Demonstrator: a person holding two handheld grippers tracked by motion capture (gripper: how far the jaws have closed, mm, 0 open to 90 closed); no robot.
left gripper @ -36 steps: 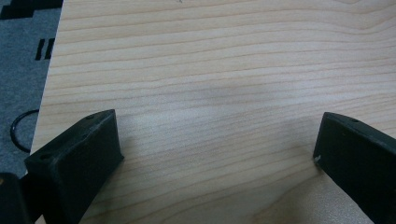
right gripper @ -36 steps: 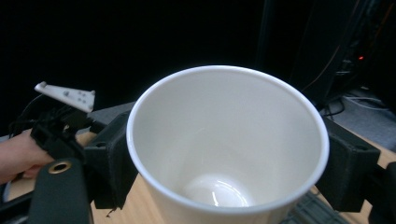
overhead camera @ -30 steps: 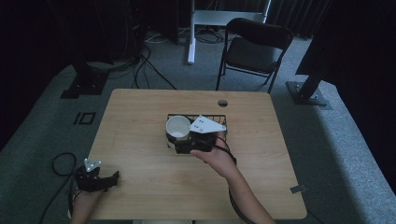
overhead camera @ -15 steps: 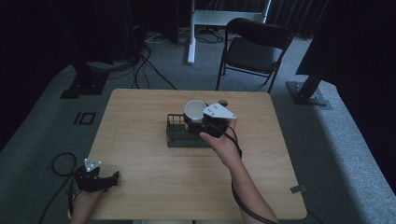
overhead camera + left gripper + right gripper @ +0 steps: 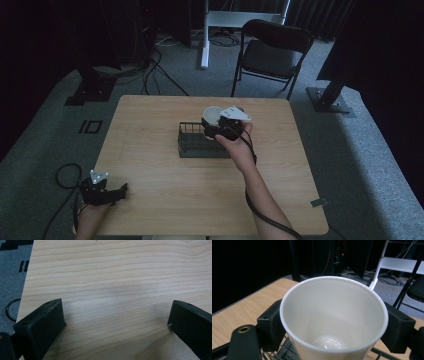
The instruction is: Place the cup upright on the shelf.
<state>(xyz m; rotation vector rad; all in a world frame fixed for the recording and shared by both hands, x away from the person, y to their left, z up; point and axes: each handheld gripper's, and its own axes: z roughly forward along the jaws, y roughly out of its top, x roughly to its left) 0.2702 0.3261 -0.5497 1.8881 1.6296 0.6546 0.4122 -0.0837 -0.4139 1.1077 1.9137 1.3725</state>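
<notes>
A white paper cup (image 5: 212,114), empty inside, is held upright with my right gripper (image 5: 214,126) shut on its sides. It hangs over the right end of a dark wire basket (image 5: 192,146) in the middle of the wooden table (image 5: 145,115). In the right gripper view the cup (image 5: 332,315) sits between the right gripper (image 5: 334,326) jaws, with basket wires (image 5: 287,351) below. My left gripper (image 5: 116,192) rests at the table's front left corner. In the left gripper view the left gripper (image 5: 117,323) is open over bare wood.
A black folding chair (image 5: 272,50) stands behind the table's far right side. Cables and stand bases (image 5: 87,90) lie on the grey carpet at the left and back. A small round hole in the tabletop (image 5: 239,108) shows just behind the right gripper.
My right gripper has carried the cup up and to the right, from over the basket's left part to above its right end. The left gripper has stayed put.
</notes>
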